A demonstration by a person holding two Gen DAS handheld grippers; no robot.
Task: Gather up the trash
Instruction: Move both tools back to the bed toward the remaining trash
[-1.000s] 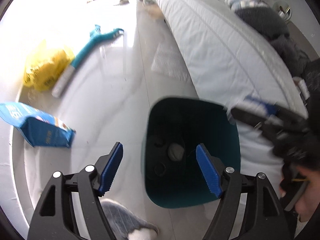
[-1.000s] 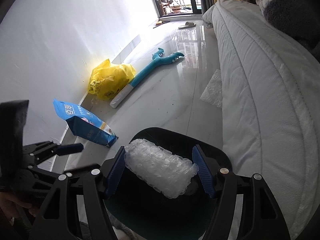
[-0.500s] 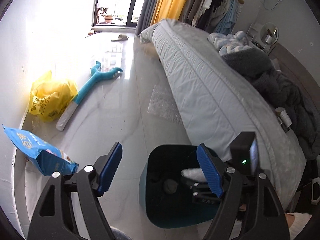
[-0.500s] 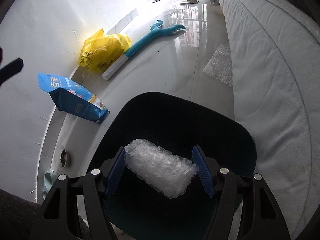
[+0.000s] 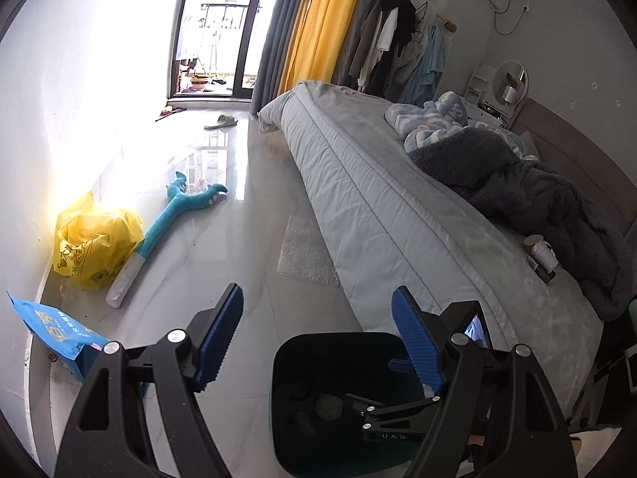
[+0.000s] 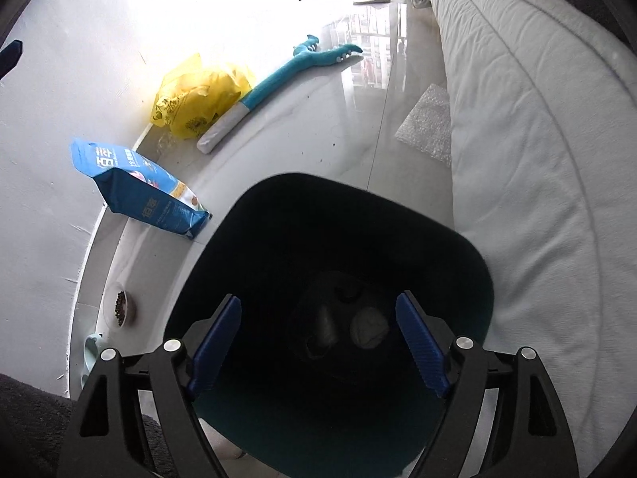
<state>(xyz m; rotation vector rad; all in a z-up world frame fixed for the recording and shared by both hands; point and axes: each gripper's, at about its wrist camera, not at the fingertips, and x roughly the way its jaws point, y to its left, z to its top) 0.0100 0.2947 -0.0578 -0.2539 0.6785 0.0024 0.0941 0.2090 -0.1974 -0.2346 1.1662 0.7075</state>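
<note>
A dark teal trash bin [image 6: 278, 207] stands on the floor beside the bed; it also shows in the left wrist view [image 5: 294, 358]. My right gripper [image 6: 318, 342] is open and empty right over the bin's mouth. A crumpled ball [image 6: 368, 326] and a dim clear wad [image 6: 322, 328] lie at the bin's bottom. My left gripper [image 5: 316, 338] is open and empty, above the floor just left of the bin. A sheet of bubble wrap [image 5: 304, 253] lies on the floor against the bed; it also shows in the right wrist view [image 6: 428, 121].
Along the wall lie a yellow plastic bag [image 5: 93, 245], a teal plush toy [image 5: 175, 215] and a blue pouch [image 5: 59, 332]. A pet bowl [image 6: 119, 308] sits near the wall. The bed [image 5: 398, 207] fills the right side. A slipper [image 5: 221, 121] lies near the balcony door.
My right gripper opened and let go of the bubble wrap roll, which dropped into the bin. My left gripper tilted up, away from the bin, toward the room.
</note>
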